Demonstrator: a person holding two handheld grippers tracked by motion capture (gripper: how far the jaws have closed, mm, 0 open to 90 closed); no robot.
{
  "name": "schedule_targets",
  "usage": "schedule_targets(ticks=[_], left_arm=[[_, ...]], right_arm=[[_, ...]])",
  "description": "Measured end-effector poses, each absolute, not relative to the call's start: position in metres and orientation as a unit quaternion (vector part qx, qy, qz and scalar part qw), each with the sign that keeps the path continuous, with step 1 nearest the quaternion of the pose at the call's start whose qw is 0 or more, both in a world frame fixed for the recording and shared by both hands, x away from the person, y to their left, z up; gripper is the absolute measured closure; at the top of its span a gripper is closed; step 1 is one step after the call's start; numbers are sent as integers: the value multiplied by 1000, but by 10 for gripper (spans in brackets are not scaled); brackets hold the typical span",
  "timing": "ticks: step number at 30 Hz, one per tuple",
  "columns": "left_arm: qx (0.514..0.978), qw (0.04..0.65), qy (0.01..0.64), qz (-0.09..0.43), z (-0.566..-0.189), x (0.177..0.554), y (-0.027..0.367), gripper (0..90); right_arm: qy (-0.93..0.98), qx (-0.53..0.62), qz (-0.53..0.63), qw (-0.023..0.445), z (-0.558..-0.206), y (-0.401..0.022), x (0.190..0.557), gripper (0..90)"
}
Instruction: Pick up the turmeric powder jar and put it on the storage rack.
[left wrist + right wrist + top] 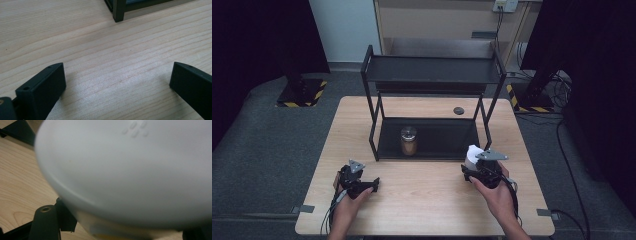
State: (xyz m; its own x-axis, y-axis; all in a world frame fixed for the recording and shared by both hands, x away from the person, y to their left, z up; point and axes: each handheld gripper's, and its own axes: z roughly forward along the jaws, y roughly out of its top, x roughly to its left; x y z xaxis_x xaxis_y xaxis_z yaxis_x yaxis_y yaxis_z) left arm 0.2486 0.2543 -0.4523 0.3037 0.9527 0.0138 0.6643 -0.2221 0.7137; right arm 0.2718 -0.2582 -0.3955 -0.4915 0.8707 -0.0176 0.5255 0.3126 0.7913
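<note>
A black two-tier metal shelf (432, 70) stands at the back middle of the wooden table (427, 195). On its lower tier stands a clear jar (408, 141) with a silver lid and brown contents. My right gripper (477, 167) is shut on a white container (472, 154) with a white lid (130, 170), just in front of the shelf's right front leg. In the right gripper view the container presses close to the camera between the jaws. My left gripper (362, 182) rests low over the table at the front left, open, with bare wood between its jaws (117, 80).
A small dark round disc (458, 110) lies on the table behind the shelf. The shelf's front left leg (118, 11) stands ahead of the left gripper. Grey carpet surrounds the table, and cables trail on the floor at the right.
</note>
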Motion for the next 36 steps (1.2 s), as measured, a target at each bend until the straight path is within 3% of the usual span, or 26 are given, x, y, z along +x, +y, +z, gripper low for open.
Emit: schedule_targets(ticks=[36], left_arm=[[745, 308, 543, 235, -452, 248, 253, 0]], right_arm=[[763, 472, 373, 235, -389, -226, 297, 319]])
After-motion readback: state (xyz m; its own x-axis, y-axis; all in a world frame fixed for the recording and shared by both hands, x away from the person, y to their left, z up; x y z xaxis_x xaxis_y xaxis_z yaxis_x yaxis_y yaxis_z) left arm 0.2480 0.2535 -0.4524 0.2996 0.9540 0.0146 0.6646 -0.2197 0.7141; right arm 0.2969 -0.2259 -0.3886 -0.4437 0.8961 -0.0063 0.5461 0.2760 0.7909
